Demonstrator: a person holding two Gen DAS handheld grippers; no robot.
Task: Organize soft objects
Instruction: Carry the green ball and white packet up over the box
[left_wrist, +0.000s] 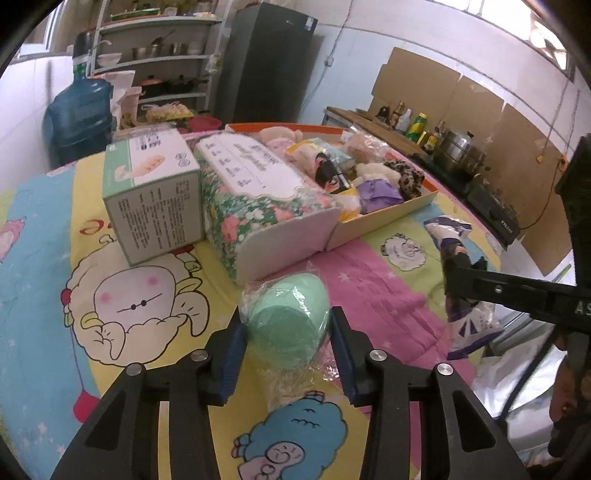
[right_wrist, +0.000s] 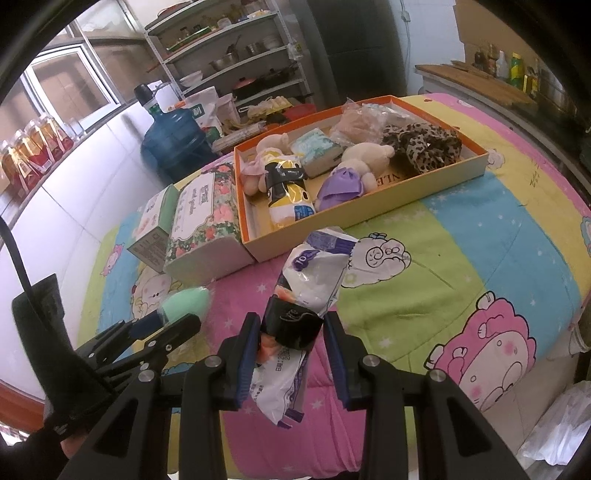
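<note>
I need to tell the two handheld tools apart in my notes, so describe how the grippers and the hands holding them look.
Both grippers are the same build: matte black angular linkage arms with round silver pivot pins, ending in ribbed blue pads. The left gripper matches the right gripper. From the left wrist view, the right one's side shows white lettering and small screws. A black cable rises behind the left unit in the right wrist view, where the hand appears to wear a dark glove.

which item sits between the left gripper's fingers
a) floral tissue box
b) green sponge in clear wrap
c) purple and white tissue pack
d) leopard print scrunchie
b: the green sponge in its clear wrap lies between the left gripper fingers on the cartoon blanket; the tissue pack is in the right gripper.
</note>
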